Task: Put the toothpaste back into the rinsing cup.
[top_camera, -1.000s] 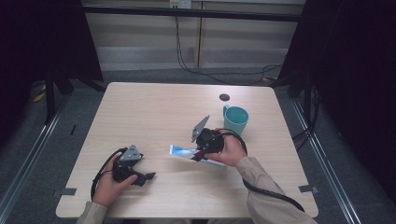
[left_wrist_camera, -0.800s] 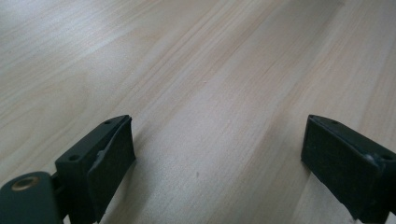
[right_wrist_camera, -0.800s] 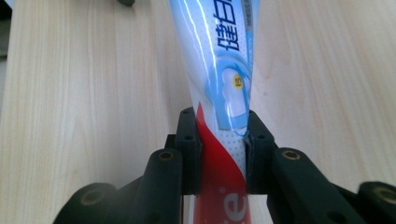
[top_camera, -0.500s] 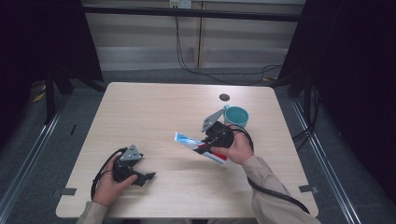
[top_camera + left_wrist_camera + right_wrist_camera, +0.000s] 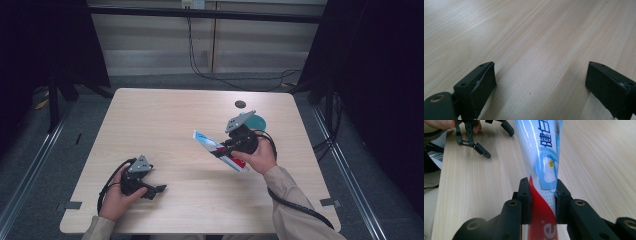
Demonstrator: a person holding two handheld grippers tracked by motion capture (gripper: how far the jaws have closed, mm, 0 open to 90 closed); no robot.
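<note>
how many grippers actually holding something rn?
1. The right gripper is clamped on the toothpaste tube, lifted above the table. The left gripper rests open near the table's front-left, holding nothing.

On the toothpaste tube point(image 5: 541, 157) that you hold, blue Chinese characters reading "健白" run along the white part. Near the bottom, white letters on the red band are cut off and can't be read.
</note>
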